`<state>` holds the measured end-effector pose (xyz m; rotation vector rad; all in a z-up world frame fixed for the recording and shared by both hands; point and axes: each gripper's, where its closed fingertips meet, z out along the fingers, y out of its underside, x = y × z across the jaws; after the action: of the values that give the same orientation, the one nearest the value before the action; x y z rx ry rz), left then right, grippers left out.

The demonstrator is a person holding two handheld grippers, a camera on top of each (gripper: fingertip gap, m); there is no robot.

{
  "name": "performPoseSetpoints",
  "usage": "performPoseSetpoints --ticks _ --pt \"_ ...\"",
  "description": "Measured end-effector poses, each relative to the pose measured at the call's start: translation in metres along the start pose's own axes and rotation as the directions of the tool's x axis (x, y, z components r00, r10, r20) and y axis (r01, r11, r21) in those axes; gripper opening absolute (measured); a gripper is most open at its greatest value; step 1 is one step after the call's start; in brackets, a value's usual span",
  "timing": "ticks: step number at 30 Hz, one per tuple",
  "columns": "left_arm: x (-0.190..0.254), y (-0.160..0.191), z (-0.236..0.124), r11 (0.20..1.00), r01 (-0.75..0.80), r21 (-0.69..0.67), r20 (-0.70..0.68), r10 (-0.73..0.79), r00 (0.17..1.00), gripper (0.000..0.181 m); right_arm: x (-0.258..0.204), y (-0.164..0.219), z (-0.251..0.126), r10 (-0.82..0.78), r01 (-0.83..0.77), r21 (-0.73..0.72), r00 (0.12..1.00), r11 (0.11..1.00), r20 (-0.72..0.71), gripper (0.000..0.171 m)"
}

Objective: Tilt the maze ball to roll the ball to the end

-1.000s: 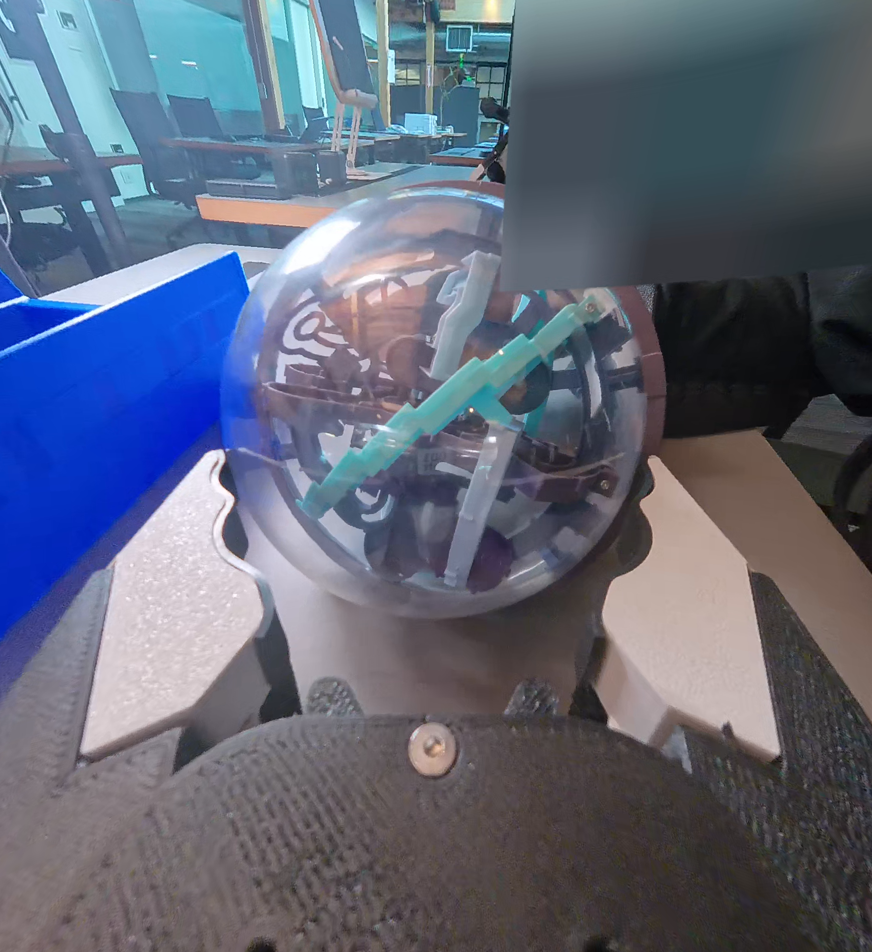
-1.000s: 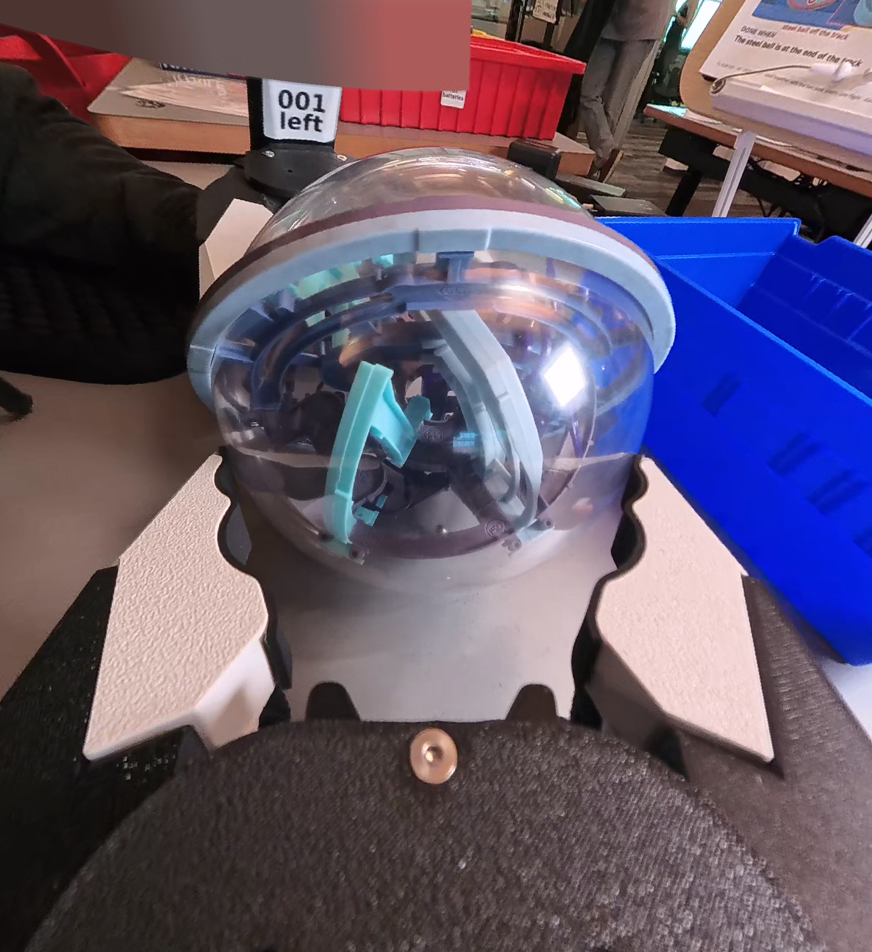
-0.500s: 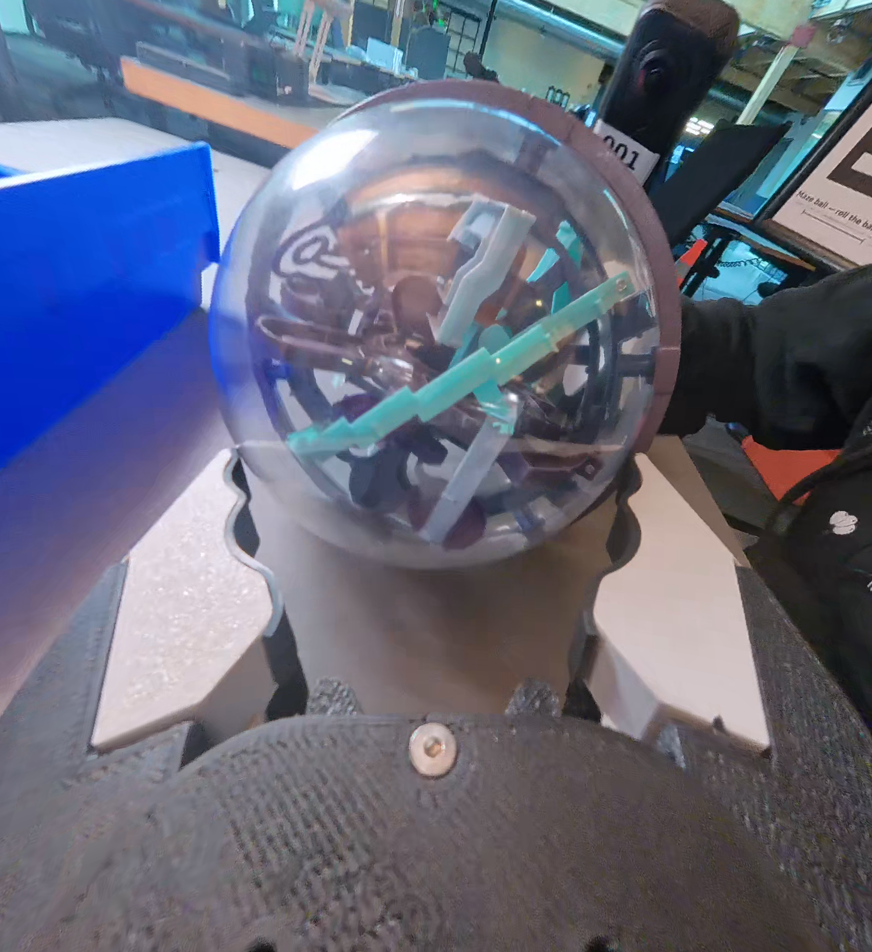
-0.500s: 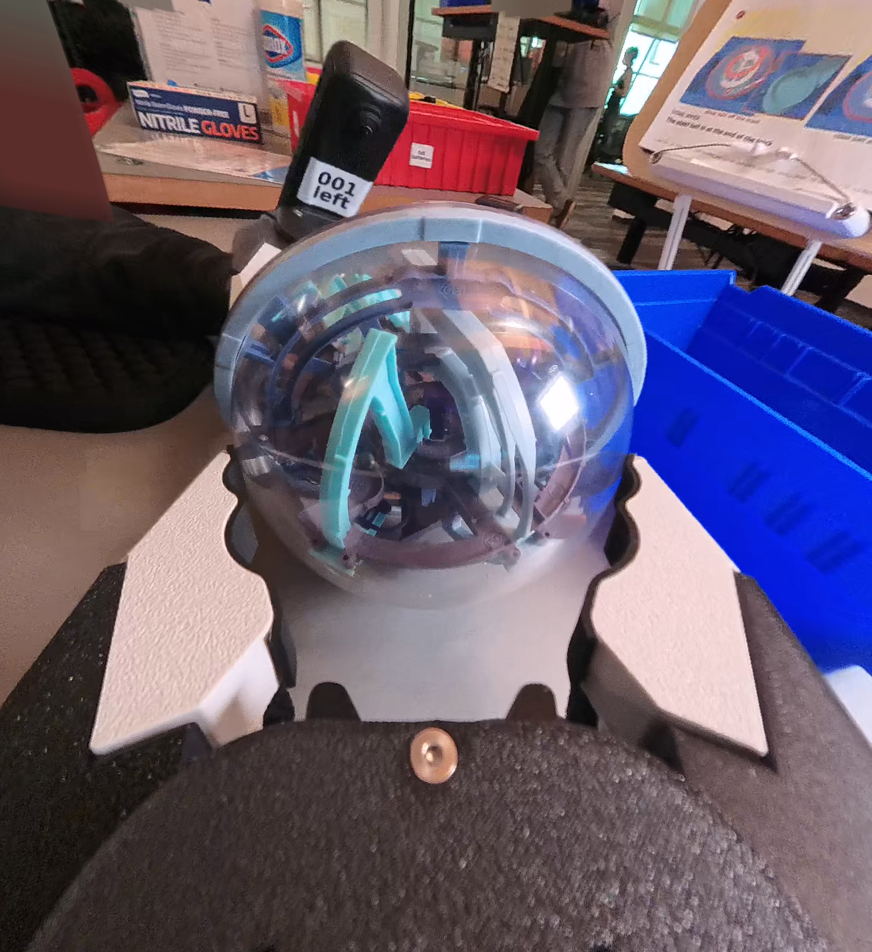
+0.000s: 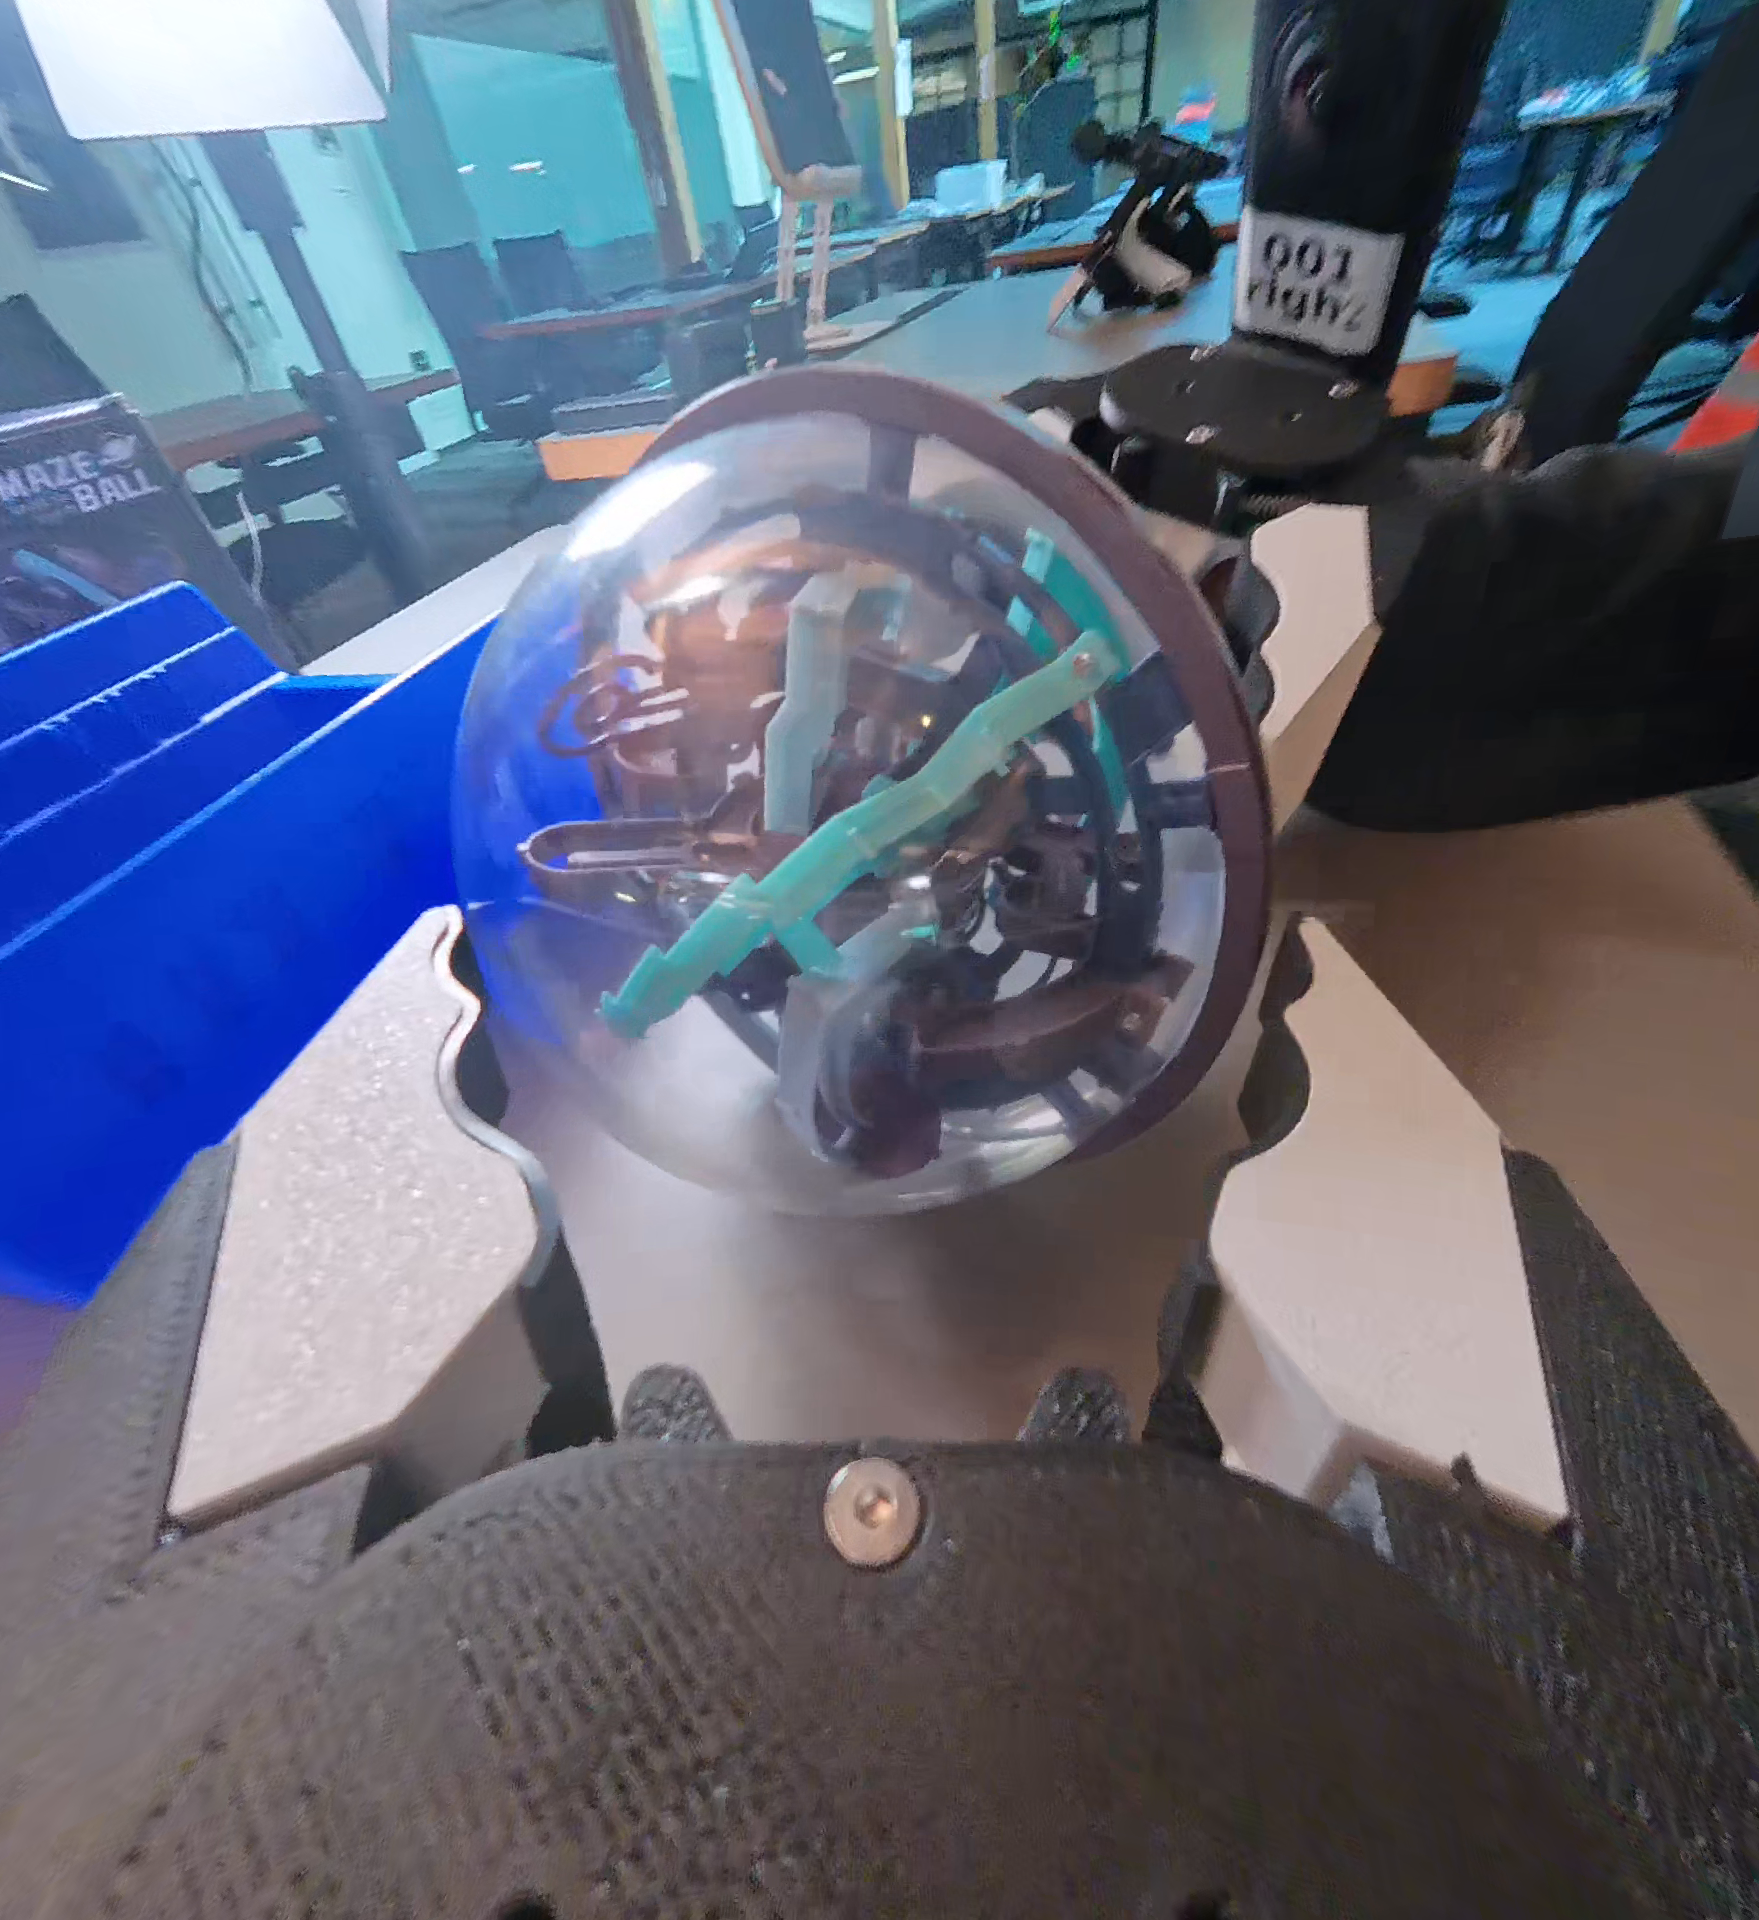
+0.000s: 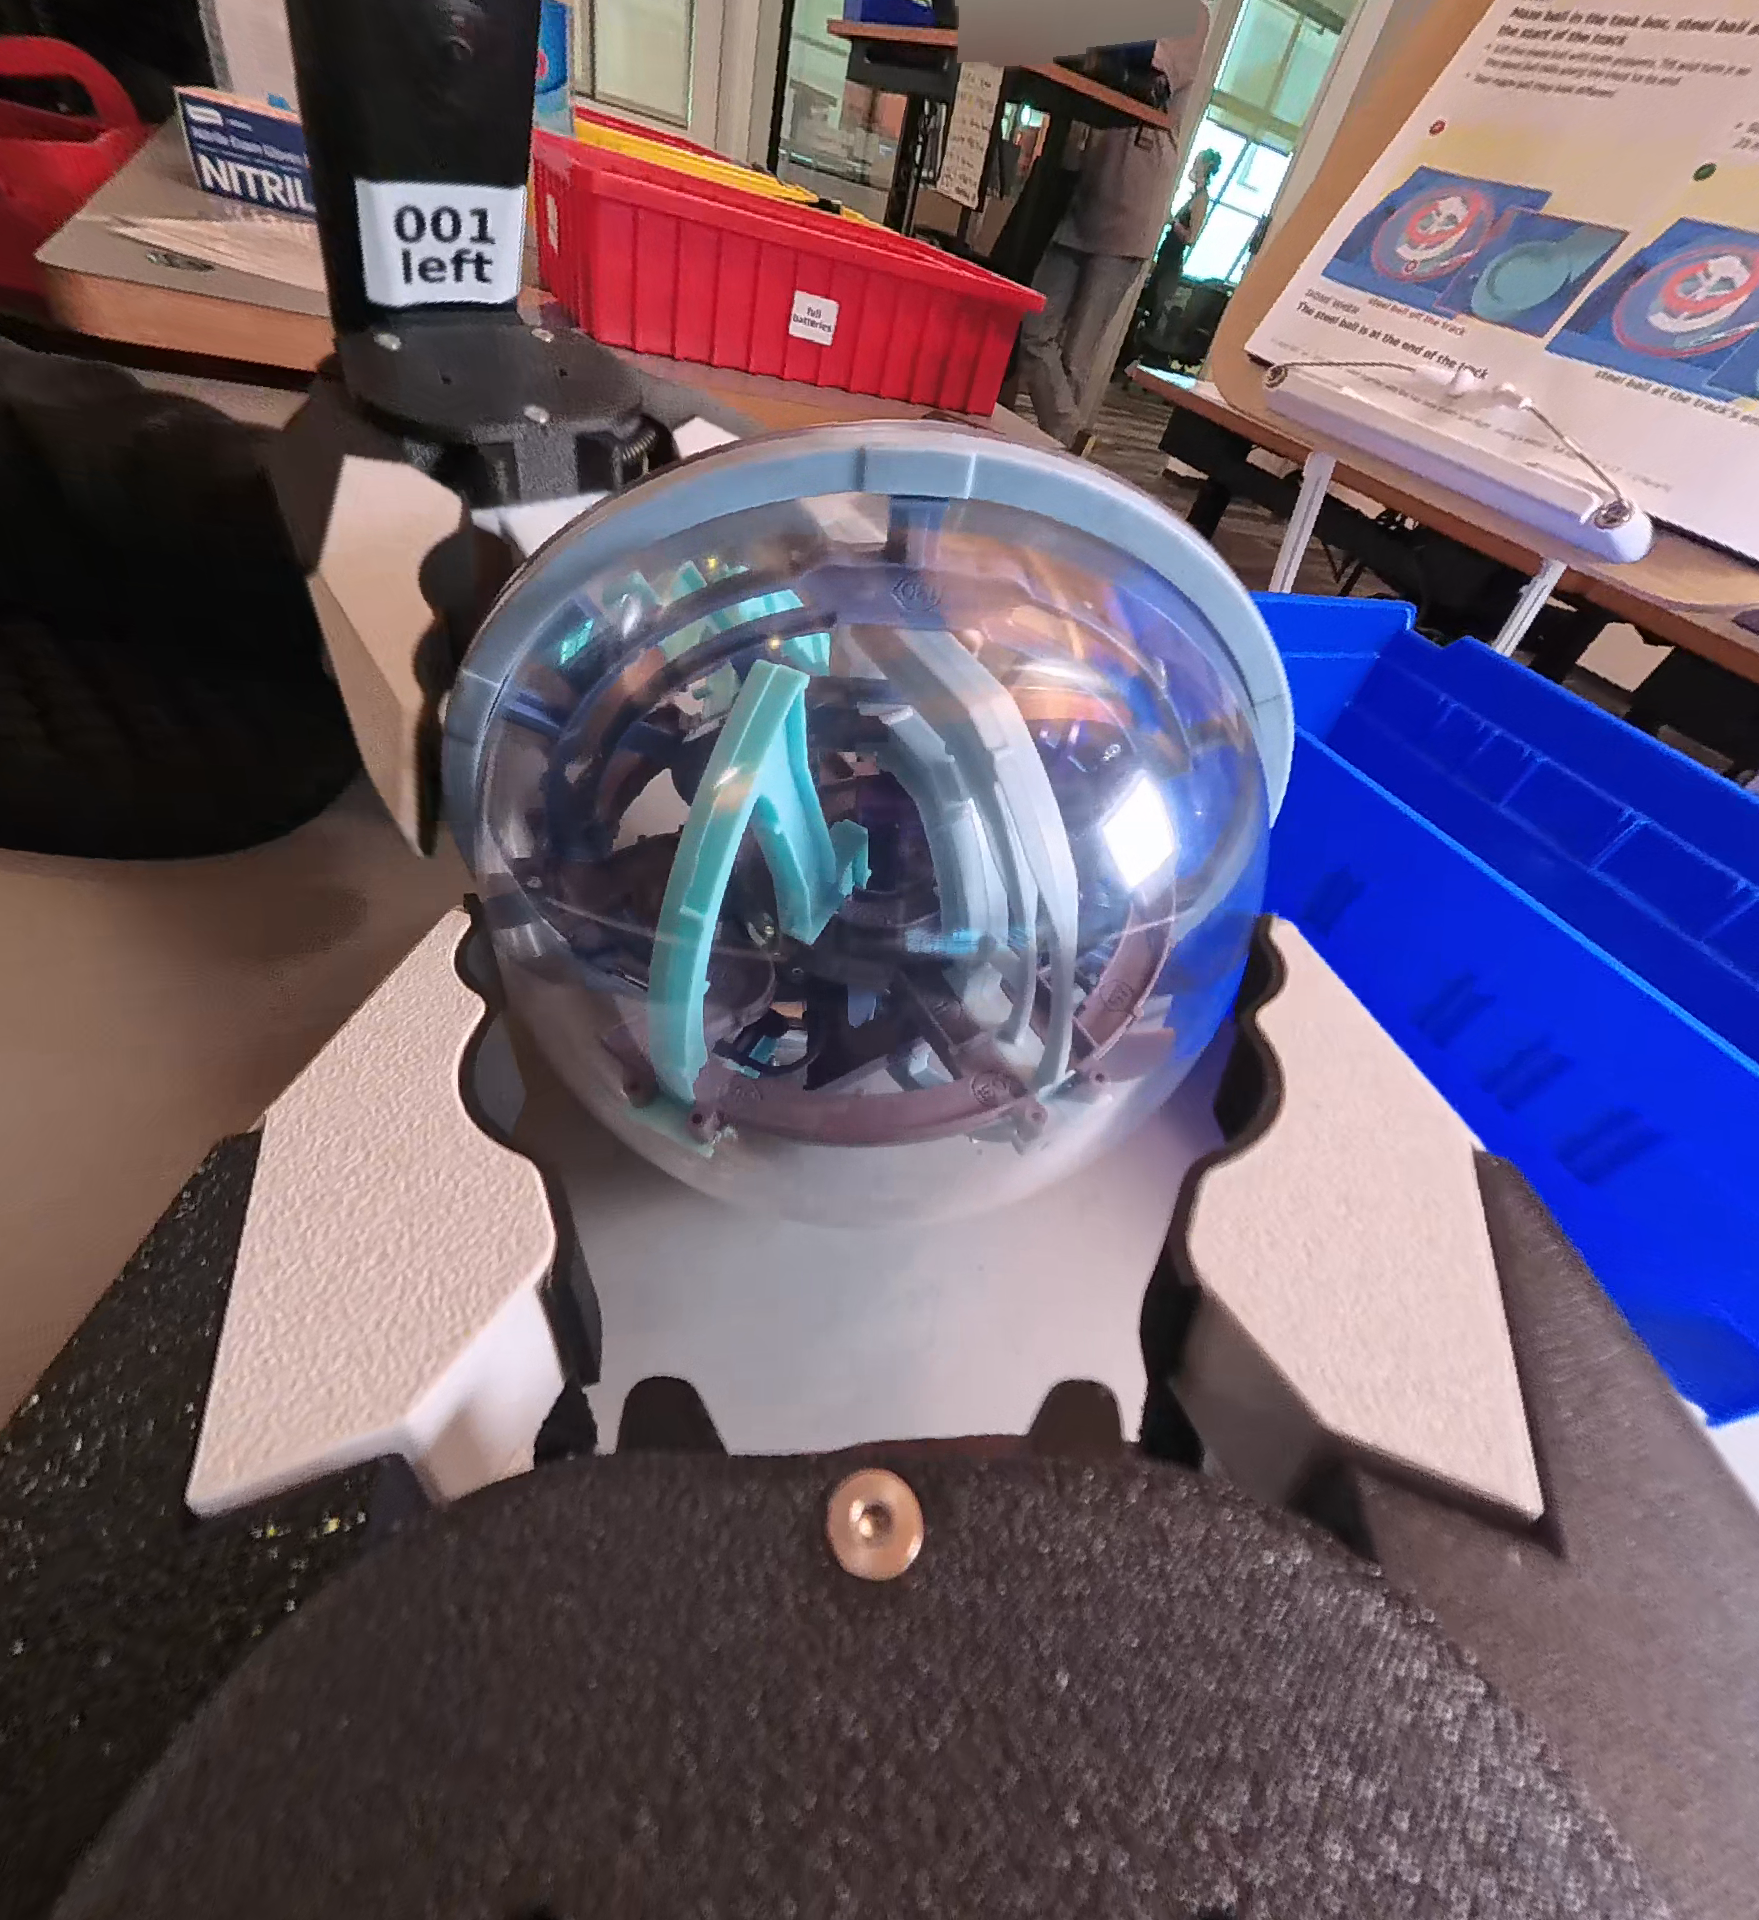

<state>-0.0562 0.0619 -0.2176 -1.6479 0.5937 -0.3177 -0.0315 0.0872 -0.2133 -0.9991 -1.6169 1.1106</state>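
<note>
The maze ball is a clear sphere packed with teal, grey and brown tracks, and it is clamped between the 2 grippers from opposite sides. In the left wrist view the left gripper has its 2 pale fingers spread wide, their scalloped inner edges touching the sphere's lower flanks. Its brown equator ring stands nearly upright on the far side, tipped to the right. Beyond it the right gripper shows as a black body with a labelled post above it.

From the right wrist view the right gripper's own fingers are equally wide and press the ball's sides, with the grey ring arching over the top. The small steel ball inside cannot be made out in either view.

A blue bin sits just beside the sphere on the tabletop; a red bin stands well behind.
</note>
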Motion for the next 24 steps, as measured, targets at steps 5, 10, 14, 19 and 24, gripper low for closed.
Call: performPoseSetpoints --ticks 5,10,14,19,24 --pt "-0.002 0.004 0.001 0.996 -0.092 -0.016 0.043 0.092 0.995 0.144 0.000 0.004 0.002 -0.037 0.037 -0.018 0.999 0.999 -0.011 0.136" --pt "0.000 0.003 -0.001 0.979 -0.203 -0.018 0.075 0.203 0.976 0.142 -0.001 0.016 0.005 -0.047 0.047 -0.060 0.999 0.997 0.001 0.136" --pt "0.000 0.004 -0.003 0.974 -0.227 -0.014 0.080 0.228 0.970 0.141 -0.002 0.017 0.006 -0.059 0.059 -0.060 0.998 0.996 0.004 0.136" --pt "0.001 0.004 -0.003 0.973 -0.232 -0.006 0.081 0.232 0.969 0.141 -0.002 0.017 0.005 -0.065 0.065 -0.065 0.998 0.996 0.006 0.135" --pt "0.001 0.004 -0.003 0.972 -0.237 0.001 0.079 0.236 0.968 0.141 -0.002 0.017 0.005 -0.074 0.074 -0.071 0.997 0.995 0.003 0.134"
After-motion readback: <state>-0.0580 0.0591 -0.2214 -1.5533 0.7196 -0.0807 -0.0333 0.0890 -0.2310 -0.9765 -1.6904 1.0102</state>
